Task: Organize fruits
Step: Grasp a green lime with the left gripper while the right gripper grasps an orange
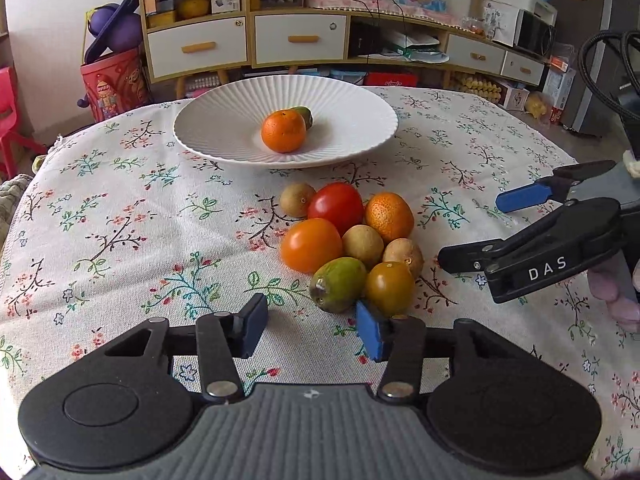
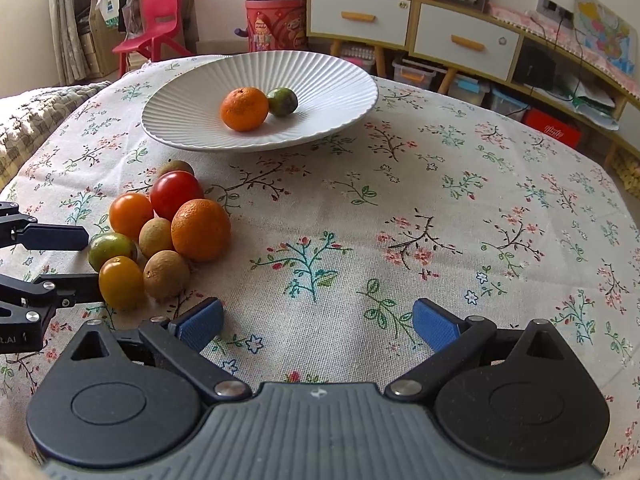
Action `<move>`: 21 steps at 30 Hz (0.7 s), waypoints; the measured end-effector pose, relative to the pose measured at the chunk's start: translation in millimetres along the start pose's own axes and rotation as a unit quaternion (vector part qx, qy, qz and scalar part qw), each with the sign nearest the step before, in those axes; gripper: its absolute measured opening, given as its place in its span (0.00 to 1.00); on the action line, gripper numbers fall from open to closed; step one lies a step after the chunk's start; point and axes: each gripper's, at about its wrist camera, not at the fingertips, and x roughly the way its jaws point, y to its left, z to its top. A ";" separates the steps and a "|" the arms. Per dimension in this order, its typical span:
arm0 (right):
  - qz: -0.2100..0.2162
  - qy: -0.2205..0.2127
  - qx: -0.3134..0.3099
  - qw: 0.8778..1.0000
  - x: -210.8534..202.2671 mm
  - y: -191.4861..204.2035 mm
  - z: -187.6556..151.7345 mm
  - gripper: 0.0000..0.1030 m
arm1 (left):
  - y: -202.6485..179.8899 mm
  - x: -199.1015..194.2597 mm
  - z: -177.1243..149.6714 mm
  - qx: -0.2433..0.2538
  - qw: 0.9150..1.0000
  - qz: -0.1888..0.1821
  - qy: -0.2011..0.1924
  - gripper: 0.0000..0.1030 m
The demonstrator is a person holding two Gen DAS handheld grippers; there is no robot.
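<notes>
Left hand-held gripper (image 1: 311, 326) (jaws apart) just behind fruit pile (image 1: 352, 240).

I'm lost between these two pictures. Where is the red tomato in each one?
Left wrist view: the red tomato sits just right of centre, at the far side of the fruit pile, below the plate.
Right wrist view: the red tomato is left of centre, again near the pile's far end.
Shared landmark: the white plate, holding a tangerine in both.
</notes>
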 end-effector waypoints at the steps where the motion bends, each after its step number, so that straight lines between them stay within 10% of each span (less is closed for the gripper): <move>1: 0.002 0.000 0.001 1.000 0.2 0.6 0.5 0.98 | 0.0 1.1 0.8 0.000 1.000 -0.004 -0.001 0.28; 7: 0.008 0.000 -0.001 1.000 1.2 4.0 4.0 0.98 | -5.0 4.9 3.9 0.019 0.999 -0.025 -0.013 0.09; 21: 0.021 -0.003 -0.005 1.000 1.9 14.9 13.2 0.89 | 5.9 0.4 8.5 -0.015 1.000 0.021 0.017 0.08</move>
